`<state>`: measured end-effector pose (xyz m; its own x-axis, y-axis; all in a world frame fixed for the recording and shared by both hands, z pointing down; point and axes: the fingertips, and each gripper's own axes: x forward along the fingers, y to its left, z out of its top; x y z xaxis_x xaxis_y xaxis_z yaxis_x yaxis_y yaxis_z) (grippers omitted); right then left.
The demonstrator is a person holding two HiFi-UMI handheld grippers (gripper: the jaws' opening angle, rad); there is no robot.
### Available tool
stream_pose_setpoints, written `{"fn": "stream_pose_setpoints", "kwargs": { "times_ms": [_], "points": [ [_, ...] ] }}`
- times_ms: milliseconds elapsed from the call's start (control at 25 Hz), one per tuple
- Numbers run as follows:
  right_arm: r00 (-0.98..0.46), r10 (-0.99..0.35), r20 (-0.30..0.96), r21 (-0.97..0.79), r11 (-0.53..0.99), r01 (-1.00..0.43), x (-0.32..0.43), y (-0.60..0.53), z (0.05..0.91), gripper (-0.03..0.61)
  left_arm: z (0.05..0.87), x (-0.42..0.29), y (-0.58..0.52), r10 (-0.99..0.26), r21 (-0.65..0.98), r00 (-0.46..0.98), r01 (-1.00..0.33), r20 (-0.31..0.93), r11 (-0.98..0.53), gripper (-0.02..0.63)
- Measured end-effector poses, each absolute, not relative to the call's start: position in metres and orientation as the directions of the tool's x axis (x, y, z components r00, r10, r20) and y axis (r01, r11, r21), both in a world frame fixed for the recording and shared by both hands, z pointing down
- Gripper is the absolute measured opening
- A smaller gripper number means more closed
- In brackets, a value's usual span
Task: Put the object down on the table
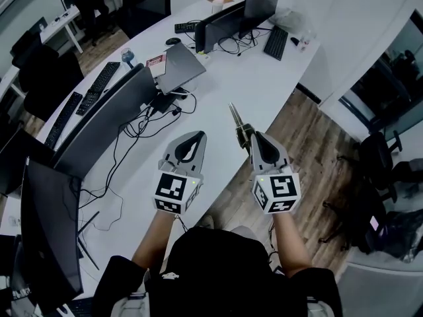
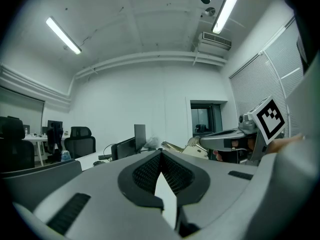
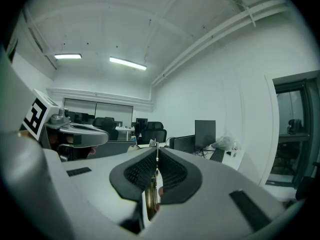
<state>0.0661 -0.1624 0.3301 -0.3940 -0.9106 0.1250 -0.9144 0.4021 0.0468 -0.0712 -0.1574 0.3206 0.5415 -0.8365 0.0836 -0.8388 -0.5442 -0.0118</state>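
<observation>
A slim brass-coloured metal tool (image 1: 238, 121) sticks forward out of my right gripper (image 1: 254, 140), which is shut on its rear end, above the white table's (image 1: 264, 78) near edge. In the right gripper view the tool (image 3: 149, 200) shows as a thin metal strip pinched between the dark pads. From the left gripper view the tool (image 2: 176, 147) juts left out of the right gripper (image 2: 220, 142). My left gripper (image 1: 195, 139) hovers level with the right one, a little to its left; its jaws meet at the tip with nothing between them (image 2: 160, 155).
Monitors (image 1: 109, 121), a closed laptop (image 1: 180, 65), keyboards (image 1: 276, 42) and loose black cables (image 1: 142, 127) lie on the table beyond the grippers. Bare white tabletop (image 1: 218, 91) lies just ahead of the tool. Wood floor (image 1: 310, 137) and office chairs (image 1: 373, 157) are at the right.
</observation>
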Motion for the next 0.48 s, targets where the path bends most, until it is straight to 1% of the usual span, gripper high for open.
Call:
{"fn": "stream_pose_setpoints", "kwargs": {
  "times_ms": [240,480],
  "points": [
    [-0.403,-0.904,0.145,0.049,0.414,-0.909,0.053,-0.17,0.341,0.028,0.33,-0.087,-0.165,-0.846,0.001,0.524,-0.85,0.098,-0.527,0.014],
    [-0.409,-0.898,0.164,0.039,0.42,-0.907,0.052,-0.179,0.35,0.029,0.342,-0.085,-0.17,-0.842,0.011,0.525,-0.85,0.125,-0.527,0.014]
  ]
}}
